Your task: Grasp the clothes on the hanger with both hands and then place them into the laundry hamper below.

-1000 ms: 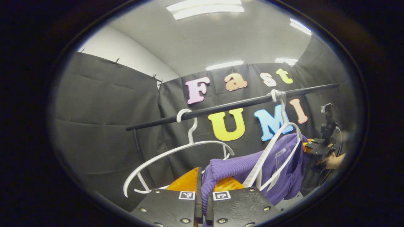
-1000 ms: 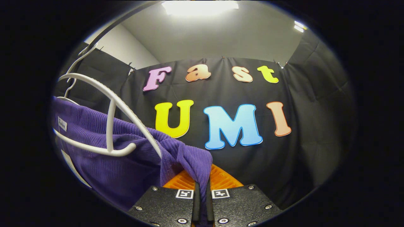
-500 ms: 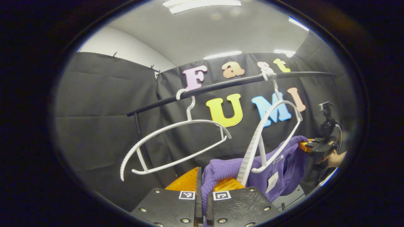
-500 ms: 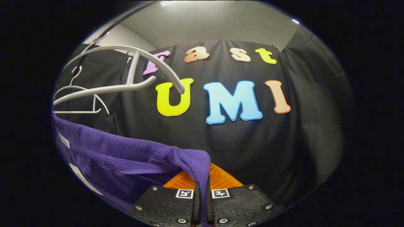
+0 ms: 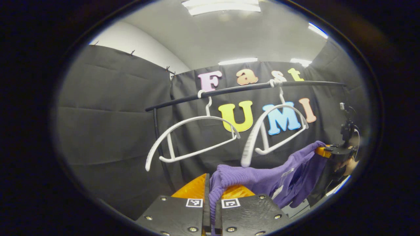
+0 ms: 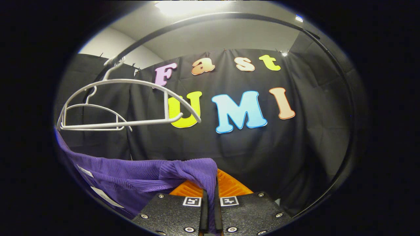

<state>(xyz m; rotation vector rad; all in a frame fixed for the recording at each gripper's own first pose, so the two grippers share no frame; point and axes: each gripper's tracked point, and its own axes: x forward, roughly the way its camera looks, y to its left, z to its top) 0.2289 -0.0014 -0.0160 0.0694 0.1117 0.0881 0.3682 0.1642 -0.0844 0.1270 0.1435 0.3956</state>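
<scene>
One black rail (image 5: 249,88) runs across the booth in the left gripper view, with its upright post (image 5: 158,137) at the left end; in the right gripper view the rail (image 6: 183,24) arcs overhead and bends down the right side. Two white hangers hang from it, both bare. In the left gripper view the left hanger (image 5: 193,137) and the right hanger (image 5: 272,131) hang side by side with a gap between them, the right one tilted so its lower tip sits just above the cloth. In the right gripper view the near hanger (image 6: 137,101) overlaps the far hanger (image 6: 95,111) behind it.

One purple garment (image 5: 262,180) is off the hangers and stretched between the two grippers, below the hangers and clear of them apart from that low tip, where I cannot tell touching from just above. In the right gripper view the garment (image 6: 131,180) sags leftward from the grip, with two small white tags on it.

The left gripper (image 5: 211,209) is closed narrow, both fingers pinching a fold of the garment. The right gripper (image 6: 210,209) is likewise pinched tight on the other end of the cloth. In the left gripper view the right gripper (image 5: 331,151) shows far right, held by a hand (image 5: 347,164), with the cloth running into it.

Open space lies under the hangers and ahead of the right gripper toward the wall.
</scene>
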